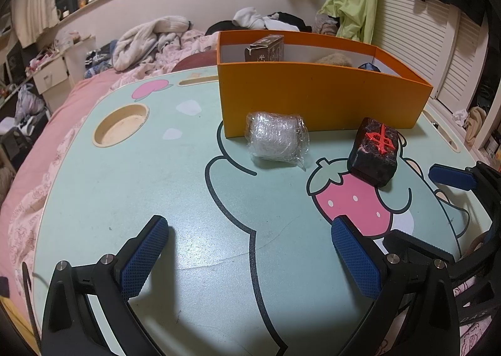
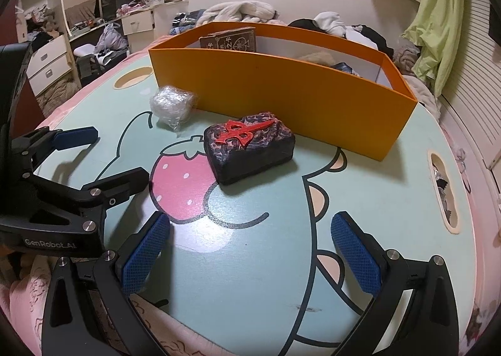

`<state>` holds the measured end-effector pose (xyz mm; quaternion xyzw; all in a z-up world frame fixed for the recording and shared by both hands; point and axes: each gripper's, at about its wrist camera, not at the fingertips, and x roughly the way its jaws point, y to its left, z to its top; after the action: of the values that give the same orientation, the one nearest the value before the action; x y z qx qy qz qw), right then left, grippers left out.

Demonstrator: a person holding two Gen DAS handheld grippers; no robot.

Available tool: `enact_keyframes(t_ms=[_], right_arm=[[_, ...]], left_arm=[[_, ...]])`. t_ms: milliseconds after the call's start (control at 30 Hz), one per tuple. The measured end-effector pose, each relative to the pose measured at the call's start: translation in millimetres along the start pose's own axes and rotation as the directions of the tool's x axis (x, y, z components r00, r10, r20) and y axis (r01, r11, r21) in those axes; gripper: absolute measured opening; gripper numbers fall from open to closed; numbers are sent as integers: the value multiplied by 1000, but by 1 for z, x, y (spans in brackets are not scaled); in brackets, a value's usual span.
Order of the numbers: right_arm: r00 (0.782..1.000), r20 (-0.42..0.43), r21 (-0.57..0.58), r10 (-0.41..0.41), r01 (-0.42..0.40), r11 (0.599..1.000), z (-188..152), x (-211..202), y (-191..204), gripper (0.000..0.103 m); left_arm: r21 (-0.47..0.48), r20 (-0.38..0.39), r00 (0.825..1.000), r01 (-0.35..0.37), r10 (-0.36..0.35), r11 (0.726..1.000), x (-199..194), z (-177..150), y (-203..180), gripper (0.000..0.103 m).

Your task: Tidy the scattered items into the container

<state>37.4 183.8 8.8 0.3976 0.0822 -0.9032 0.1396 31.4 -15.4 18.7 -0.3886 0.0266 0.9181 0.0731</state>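
Note:
An orange box (image 1: 313, 99) (image 2: 281, 86) stands at the back of the mint-green lap table (image 1: 156, 187) (image 2: 375, 199); a brown card box (image 1: 266, 49) leans inside it. A plastic-wrapped bundle (image 1: 277, 141) (image 2: 171, 102) lies against the box's front wall. To its right, a black block with a red emblem (image 1: 375, 151) (image 2: 249, 144) rests partly on the printed strawberry. My left gripper (image 1: 249, 224) (image 2: 120, 154) is open and holds nothing, well short of the bundle. My right gripper (image 2: 250, 221) (image 1: 410, 204) is also open, hanging in front of the block.
A round cup recess (image 1: 120, 126) (image 2: 131, 77) sits at the table's back left, and a handle slot (image 2: 444, 187) near its right edge. The table rests on a bed with pink sheets (image 1: 62, 124). Clothes are piled behind the box.

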Motion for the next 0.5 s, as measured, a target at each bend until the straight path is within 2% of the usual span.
enact_keyframes(t_ms=[300, 500], right_arm=[[1000, 9, 8, 3, -4, 1000, -2, -3, -6, 102], [995, 42, 89, 94, -98, 991, 9, -7, -21, 102]], left_arm=[[0, 1, 1000, 0, 0, 1000, -1, -1, 0, 103], [-1, 2, 1000, 3, -3, 1000, -2, 2, 0, 103]])
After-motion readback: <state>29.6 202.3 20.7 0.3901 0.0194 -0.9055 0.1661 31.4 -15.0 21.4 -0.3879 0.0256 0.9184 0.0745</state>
